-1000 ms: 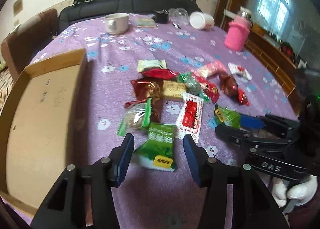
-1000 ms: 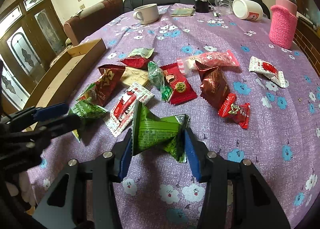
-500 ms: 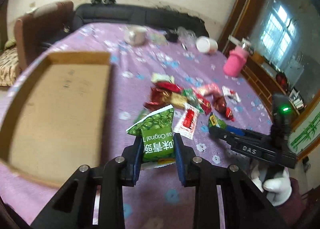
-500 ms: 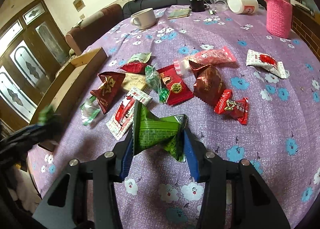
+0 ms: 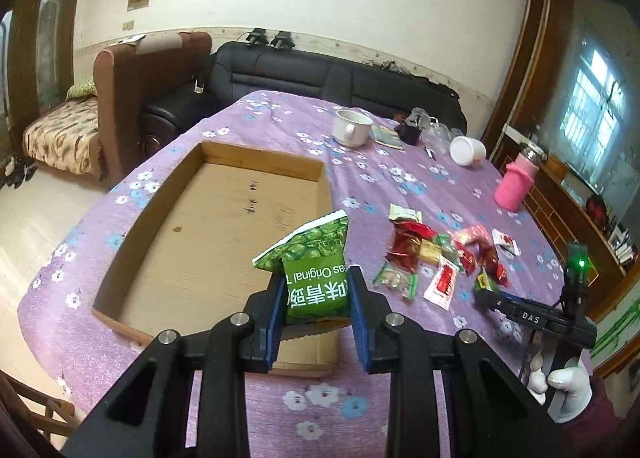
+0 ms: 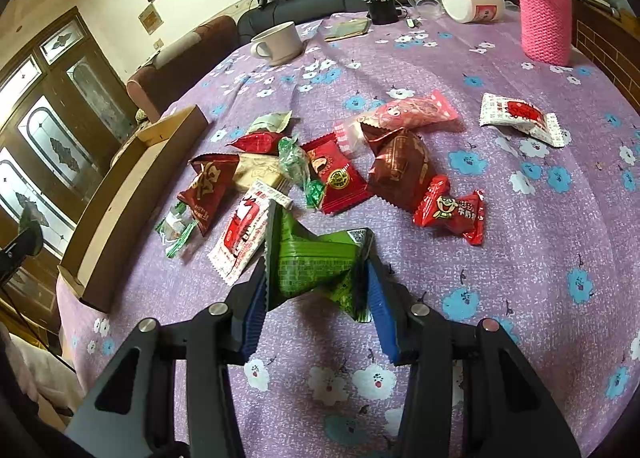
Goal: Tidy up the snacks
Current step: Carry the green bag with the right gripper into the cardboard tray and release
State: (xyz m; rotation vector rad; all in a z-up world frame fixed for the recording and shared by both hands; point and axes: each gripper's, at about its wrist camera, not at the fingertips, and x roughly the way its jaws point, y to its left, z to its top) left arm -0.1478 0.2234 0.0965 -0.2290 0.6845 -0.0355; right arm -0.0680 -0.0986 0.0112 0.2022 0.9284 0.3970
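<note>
My left gripper (image 5: 318, 290) is shut on a green pea snack packet (image 5: 314, 262) and holds it in the air over the near right part of a shallow cardboard tray (image 5: 160, 209). In the right wrist view my right gripper (image 6: 318, 278) is shut on a second, crumpled green packet (image 6: 312, 262) just above the purple flowered tablecloth (image 6: 540, 217). Behind it lies a loose pile of snack packets (image 6: 332, 173), red, brown, pink, white and green. The right gripper (image 5: 486, 296) also shows at the right of the left wrist view, held by a white-gloved hand (image 5: 560, 382).
The cardboard tray (image 6: 120, 197) lies along the table's left edge. At the far end stand a white mug (image 6: 278, 43), a tipped white cup (image 6: 472, 1), a pink knitted bottle (image 6: 544, 23) and a small black item (image 6: 382, 9). A sofa and armchair stand beyond.
My left gripper closed on the green pea packet, lifted it off the cloth and carried it left over the cardboard tray. The right gripper kept its packet and stayed nearly still.
</note>
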